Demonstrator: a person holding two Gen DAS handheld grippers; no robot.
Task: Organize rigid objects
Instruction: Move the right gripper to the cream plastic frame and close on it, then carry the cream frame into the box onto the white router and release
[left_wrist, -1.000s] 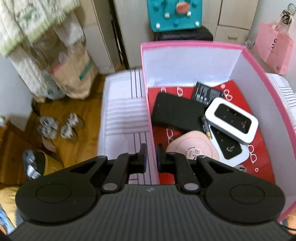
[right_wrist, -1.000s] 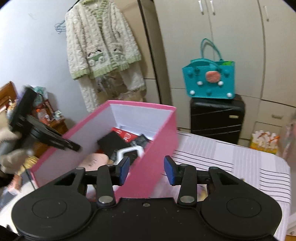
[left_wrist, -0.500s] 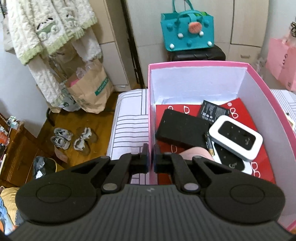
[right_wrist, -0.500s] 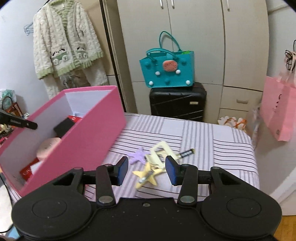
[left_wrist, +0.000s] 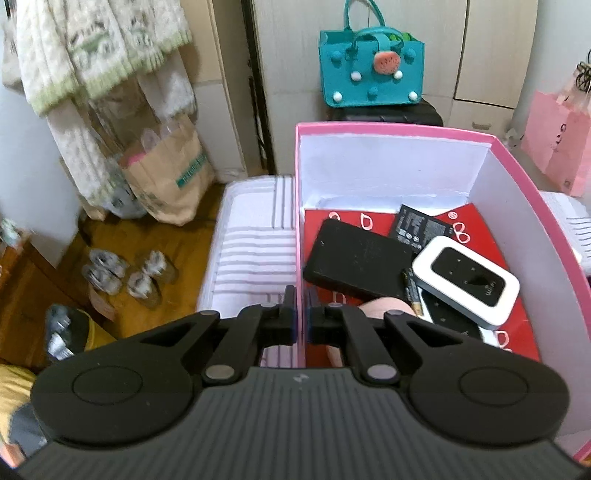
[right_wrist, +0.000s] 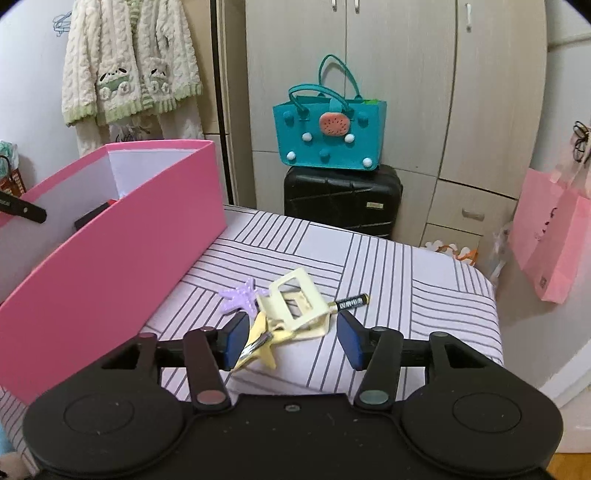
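My left gripper (left_wrist: 301, 317) is shut on the left wall of the pink box (left_wrist: 406, 129). The box holds a black power bank (left_wrist: 354, 258), a white pocket router (left_wrist: 465, 280), a flat black battery (left_wrist: 421, 225), a pink round thing (left_wrist: 384, 306) and more. In the right wrist view the pink box (right_wrist: 110, 258) stands at the left. My right gripper (right_wrist: 291, 336) hovers low over a cream folding stand (right_wrist: 295, 302), and its jaws are opening. The stand lies between the jaws and the pads do not touch it. A yellow star (right_wrist: 264, 350), a purple star (right_wrist: 240, 293) and a small battery (right_wrist: 351, 302) lie around it.
The striped cloth surface (right_wrist: 406, 280) ends close behind and to the right of the small things. Beyond it stand a black suitcase (right_wrist: 343, 199) with a teal bag (right_wrist: 328, 129) on top and a pink paper bag (right_wrist: 546, 240). Left of the box is wooden floor with shoes (left_wrist: 125, 273).
The left jaws closed fully onto the box wall. The right gripper swung away from the box, to the right and down towards the small things on the cloth, and its jaws widened.
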